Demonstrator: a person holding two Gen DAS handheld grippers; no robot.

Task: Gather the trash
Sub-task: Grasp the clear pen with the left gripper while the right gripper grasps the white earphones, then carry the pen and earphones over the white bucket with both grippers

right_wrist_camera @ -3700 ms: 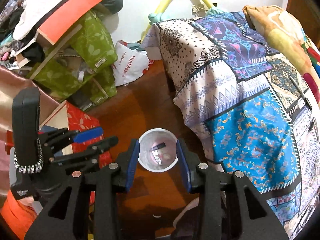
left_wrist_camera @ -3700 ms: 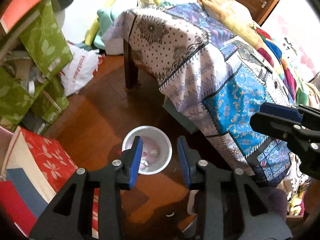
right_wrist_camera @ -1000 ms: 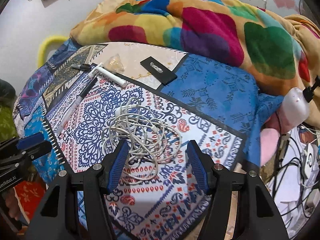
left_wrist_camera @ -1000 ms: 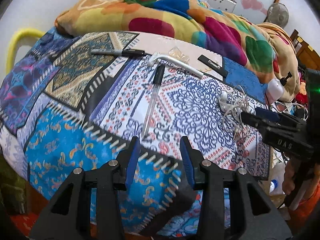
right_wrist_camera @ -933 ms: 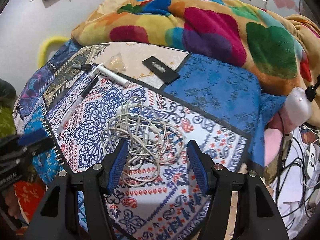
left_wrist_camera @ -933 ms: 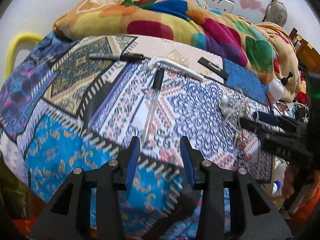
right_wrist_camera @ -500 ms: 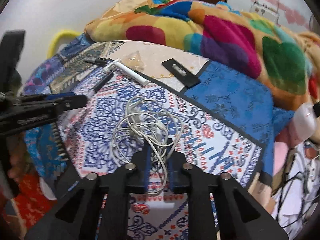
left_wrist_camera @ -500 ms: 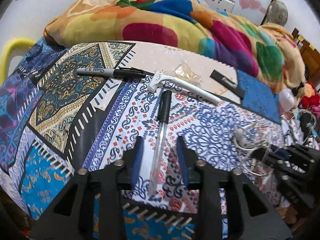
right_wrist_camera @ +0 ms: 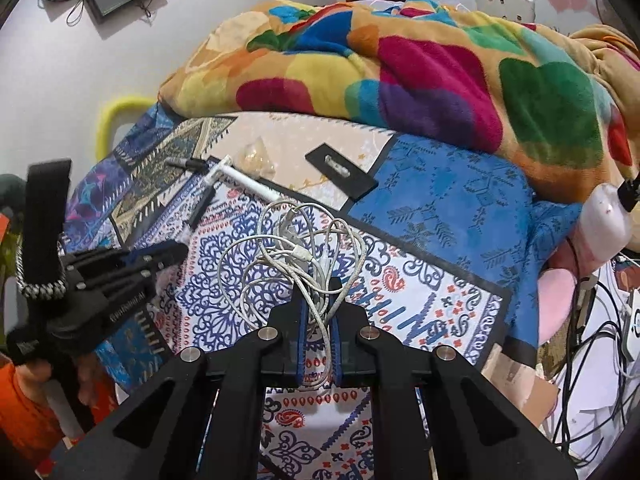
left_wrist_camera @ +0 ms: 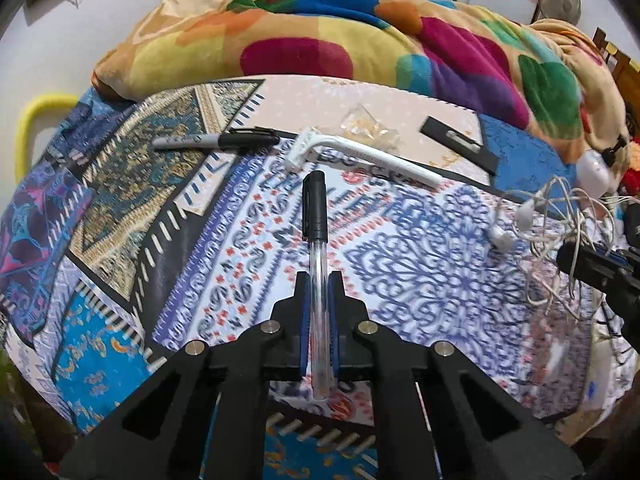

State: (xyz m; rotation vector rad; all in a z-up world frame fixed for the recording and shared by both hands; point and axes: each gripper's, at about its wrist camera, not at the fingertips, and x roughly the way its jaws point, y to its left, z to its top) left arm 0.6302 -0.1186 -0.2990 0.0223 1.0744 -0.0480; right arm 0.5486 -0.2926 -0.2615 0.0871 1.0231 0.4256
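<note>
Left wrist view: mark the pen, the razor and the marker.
pen [left_wrist_camera: 315,208], left wrist view, on its black cap.
razor [left_wrist_camera: 372,157], left wrist view, mid white handle.
marker [left_wrist_camera: 216,141], left wrist view, where grey barrel meets black cap.

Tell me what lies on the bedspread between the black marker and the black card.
In the left wrist view, the white razor and a crumpled clear wrapper lie between the black marker and the black card.

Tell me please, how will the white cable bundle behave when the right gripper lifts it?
The cable bundle is loose loops, so it will probably sag and dangle. The right gripper pinches only a few strands, so some loops may slip free. It could also drag across the patterned bedcover.
</note>
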